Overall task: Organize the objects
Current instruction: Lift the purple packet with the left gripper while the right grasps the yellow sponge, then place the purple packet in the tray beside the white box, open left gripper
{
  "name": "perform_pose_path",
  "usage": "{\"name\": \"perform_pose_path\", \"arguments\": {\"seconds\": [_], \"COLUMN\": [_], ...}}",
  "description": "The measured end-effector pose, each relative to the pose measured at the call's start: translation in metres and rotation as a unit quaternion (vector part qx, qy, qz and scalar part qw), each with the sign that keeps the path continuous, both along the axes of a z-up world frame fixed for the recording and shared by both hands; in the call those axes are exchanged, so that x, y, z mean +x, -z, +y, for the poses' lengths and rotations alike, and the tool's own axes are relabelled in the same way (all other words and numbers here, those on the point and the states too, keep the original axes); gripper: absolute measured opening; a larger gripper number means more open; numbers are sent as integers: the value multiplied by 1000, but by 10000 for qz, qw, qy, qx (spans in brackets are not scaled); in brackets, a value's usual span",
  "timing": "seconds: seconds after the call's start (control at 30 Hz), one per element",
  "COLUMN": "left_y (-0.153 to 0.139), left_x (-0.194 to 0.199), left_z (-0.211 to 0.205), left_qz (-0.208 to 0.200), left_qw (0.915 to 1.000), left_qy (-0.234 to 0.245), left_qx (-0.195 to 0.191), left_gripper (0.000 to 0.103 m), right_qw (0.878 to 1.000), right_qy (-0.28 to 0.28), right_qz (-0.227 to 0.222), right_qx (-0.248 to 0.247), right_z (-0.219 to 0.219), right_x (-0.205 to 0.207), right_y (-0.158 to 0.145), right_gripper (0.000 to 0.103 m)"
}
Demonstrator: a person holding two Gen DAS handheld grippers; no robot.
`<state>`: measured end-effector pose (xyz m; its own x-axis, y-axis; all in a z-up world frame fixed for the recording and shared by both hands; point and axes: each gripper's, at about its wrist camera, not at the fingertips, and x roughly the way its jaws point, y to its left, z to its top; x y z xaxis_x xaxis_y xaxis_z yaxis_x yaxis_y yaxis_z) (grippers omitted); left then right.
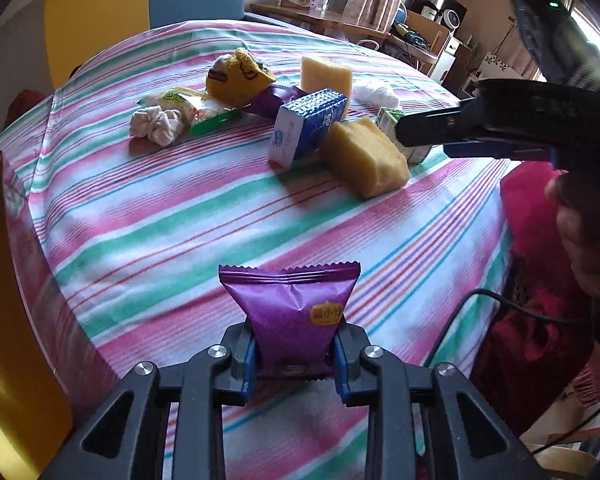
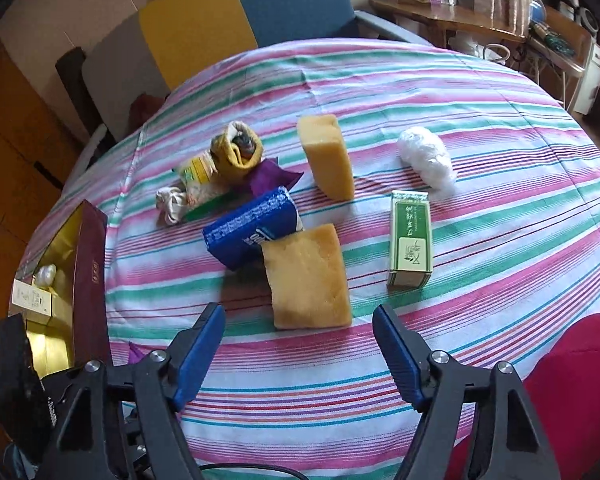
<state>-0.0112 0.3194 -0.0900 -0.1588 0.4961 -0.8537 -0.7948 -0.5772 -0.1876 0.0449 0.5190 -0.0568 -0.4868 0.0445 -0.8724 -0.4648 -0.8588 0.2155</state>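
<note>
Clamped in the left tool is a purple snack packet, gripped near its lower end and held upright above the striped surface. The right tool is held with its jaws spread and nothing between them, over the near edge of a yellow sponge.

Some sorting appears to have been done: at the left edge of the surface an open box with a gold lining is seen, and a few small items are already lying inside it.

Most of the work is judged to remain. Scattered on the surface are a blue tissue pack touching the near sponge, a second sponge standing farther back, a green carton, a white crumpled bundle, and a loose pile made up of a yellow rolled sock, a second purple packet, a green-edged snack bag and a pale scrunchie. The held packet has not yet been placed anywhere.
</note>
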Motion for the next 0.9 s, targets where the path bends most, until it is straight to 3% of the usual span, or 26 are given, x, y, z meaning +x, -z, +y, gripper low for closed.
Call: {"name": "perform_pose_path", "arguments": {"seconds": [0.33,0.37,0.4,0.43,0.7,0.9], "left_y": [-21,-23,-26,-28,-45,-63], "left_x": [12,11,11,11,7,-8], "left_z": [-20,-22,-25,-30,-59,-112], "left_qz": [52,39,29,26,59,177], "left_qw": [9994,9992,9990,9988,9965,9897], "left_qy": [-41,-55,-76,-106,-435,-1115], "left_qx": [354,389,436,487,712,886], "left_gripper": [29,29,29,29,29,29], "right_qw": [9967,9950,9930,9915,9924,9919], "right_qy": [-70,-74,-61,-92,-26,-59], "right_qz": [-771,-937,-1084,-1143,-1148,-1147], "right_qx": [260,335,474,610,443,536], "right_z": [-2,-2,-2,-3,2,2], "right_x": [-50,-54,-56,-56,-54,-53], "right_y": [42,49,53,54,58,58], "right_gripper": [81,78,59,53,57,59]}}
